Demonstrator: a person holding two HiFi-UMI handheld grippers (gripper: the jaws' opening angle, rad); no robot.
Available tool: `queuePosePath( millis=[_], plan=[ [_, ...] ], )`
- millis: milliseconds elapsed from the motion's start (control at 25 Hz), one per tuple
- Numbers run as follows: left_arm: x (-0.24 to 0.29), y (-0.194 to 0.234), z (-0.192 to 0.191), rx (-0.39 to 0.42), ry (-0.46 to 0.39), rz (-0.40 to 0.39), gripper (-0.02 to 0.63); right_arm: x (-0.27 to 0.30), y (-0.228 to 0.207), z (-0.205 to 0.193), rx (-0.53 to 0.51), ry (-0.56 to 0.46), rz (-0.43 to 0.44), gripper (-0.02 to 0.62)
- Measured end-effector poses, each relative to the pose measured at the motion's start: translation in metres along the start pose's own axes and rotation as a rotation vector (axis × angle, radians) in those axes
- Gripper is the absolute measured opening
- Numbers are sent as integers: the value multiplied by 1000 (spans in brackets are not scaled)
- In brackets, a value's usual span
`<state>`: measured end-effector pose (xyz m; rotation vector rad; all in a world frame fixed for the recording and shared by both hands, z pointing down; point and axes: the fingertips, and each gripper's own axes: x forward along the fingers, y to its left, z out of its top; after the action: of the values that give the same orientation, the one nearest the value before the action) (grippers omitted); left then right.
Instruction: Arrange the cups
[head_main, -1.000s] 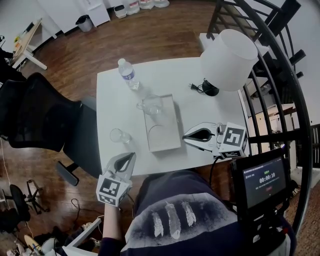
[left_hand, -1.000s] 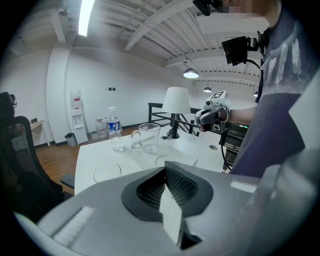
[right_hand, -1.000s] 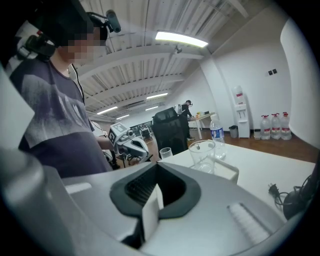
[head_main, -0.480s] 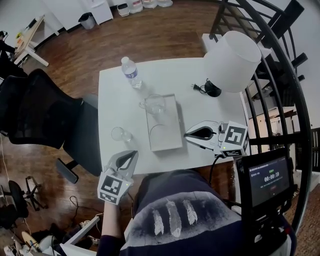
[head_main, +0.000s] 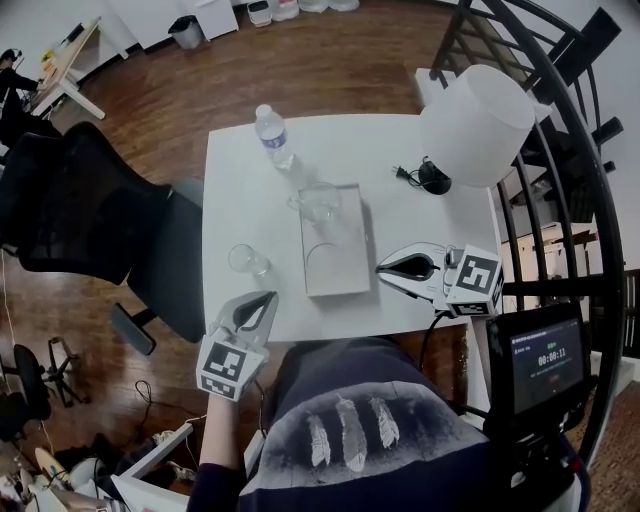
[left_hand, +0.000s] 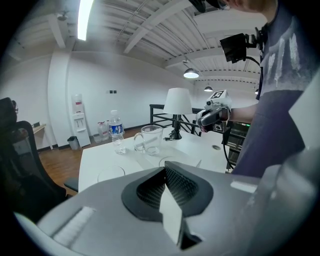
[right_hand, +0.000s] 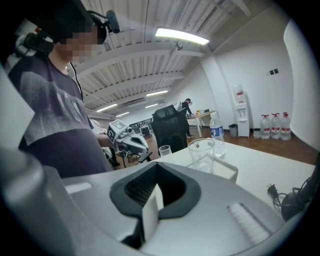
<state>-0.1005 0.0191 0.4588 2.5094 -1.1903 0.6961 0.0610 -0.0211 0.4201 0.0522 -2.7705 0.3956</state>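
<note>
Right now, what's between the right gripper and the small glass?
The tray lies between the right gripper and the small glass. Either side of it is bare table. The head view shows this.

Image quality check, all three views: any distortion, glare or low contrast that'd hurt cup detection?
Head view: fisheye bows the table edges; lamp shade nearly blown out; clear cup faint on white. Left gripper view: black vignette corners, ceiling light flares. Right gripper view: same vignette, bright ceiling strip.
</note>
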Motion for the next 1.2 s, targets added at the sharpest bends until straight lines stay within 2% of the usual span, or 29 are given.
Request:
queuePosePath(
  millis=[800, 1200],
  plan=[
    [-8, 10, -6, -31, 27, 27, 15, -2, 1, -12, 24, 23, -21, 5],
    [-23, 49, -3, -46, 18, 117, 15, 2, 1, -10, 13, 28, -21, 5]
  ],
)
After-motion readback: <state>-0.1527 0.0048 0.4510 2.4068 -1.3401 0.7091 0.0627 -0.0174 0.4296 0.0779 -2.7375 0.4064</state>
